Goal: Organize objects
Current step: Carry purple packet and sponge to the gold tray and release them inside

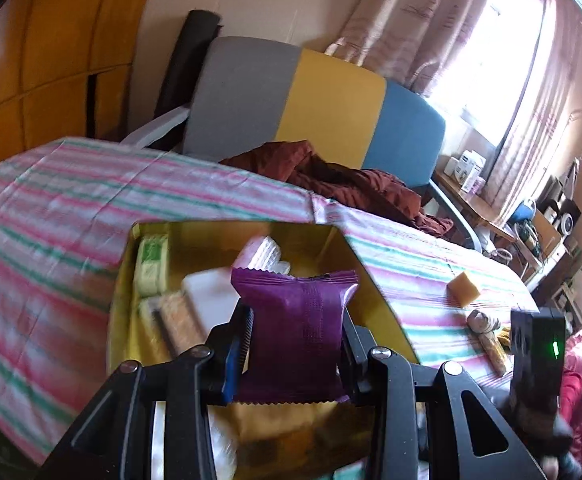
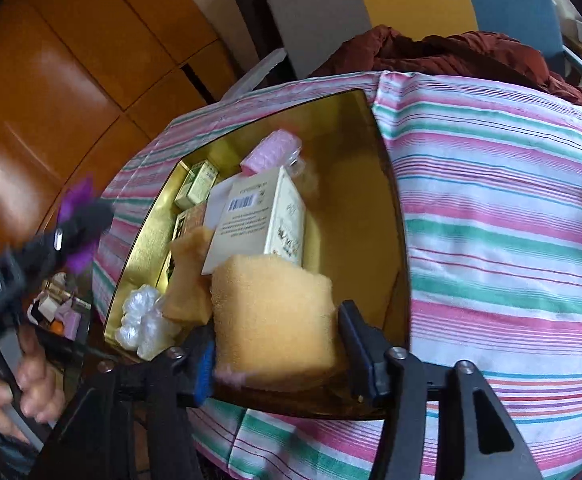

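Left claw (image 1: 297,344) clamped on one purple packet (image 1: 301,332), held above gold tin (image 1: 375,280). Right claw (image 2: 277,350) parted, pads not pressing; one yellow sponge (image 2: 273,320) between them, resting in tin at near edge. Inside tin: second sponge (image 2: 189,276), one white carton (image 2: 263,216), one pink packet (image 2: 271,150), two green boxes (image 2: 199,184), one clear wrapper (image 2: 143,322). Tin on striped cloth (image 2: 491,240) over worktop. One sponge block (image 1: 465,288) on cloth, right of tin.
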`<state>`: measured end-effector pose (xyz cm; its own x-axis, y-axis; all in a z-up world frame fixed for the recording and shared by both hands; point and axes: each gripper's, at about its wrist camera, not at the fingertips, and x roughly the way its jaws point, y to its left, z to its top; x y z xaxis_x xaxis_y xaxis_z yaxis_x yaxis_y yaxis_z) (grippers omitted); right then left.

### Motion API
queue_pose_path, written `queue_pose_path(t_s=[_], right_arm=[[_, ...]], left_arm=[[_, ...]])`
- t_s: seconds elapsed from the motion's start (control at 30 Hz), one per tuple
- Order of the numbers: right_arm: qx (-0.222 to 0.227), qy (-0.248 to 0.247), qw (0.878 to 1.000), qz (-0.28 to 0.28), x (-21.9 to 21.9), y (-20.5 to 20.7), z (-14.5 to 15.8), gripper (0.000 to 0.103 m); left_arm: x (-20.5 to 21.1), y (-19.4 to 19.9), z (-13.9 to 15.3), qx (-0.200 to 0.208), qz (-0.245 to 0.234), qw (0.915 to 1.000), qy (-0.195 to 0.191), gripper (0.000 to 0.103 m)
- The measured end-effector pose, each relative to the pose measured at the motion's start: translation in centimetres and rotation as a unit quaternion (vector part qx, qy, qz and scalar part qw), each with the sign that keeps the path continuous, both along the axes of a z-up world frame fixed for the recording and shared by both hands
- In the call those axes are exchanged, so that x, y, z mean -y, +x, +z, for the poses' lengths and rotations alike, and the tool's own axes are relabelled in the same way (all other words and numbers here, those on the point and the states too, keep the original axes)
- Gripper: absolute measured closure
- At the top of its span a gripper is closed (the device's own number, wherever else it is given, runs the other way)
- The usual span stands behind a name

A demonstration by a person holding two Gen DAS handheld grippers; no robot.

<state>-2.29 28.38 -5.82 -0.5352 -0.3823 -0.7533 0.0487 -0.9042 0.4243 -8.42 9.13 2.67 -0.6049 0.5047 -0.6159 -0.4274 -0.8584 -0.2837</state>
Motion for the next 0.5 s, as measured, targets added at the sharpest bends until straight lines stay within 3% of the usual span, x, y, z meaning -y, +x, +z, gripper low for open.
queue_pose_path(t_s=[0.1,0.27,0.43,0.5], right_arm=[[-0.008,-0.009,1.0,0.019,0.4,0.4,0.1,0.024],[-0.016,-0.013,0.999,0.03,0.7,0.9,0.2,0.02],[-0.022,-0.008,0.999,0.023,0.4,1.3,0.3,0.018],[-0.027,-0.013,0.999,0.02,0.2,1.4,0.4,0.018]], left_arm=[[-2.4,-2.4,0.5,-0.001,-0.015,0.9999,-0.009,0.065],[-5.8,-5.7,0.7,0.004,-0.022,0.9997,-0.012,0.062],[-5.9,-7.2,0.3,0.023,0.001,0.9995,0.022,0.028],[-5.3,-6.8,0.0,0.022,0.009,0.9995,0.02,0.027]])
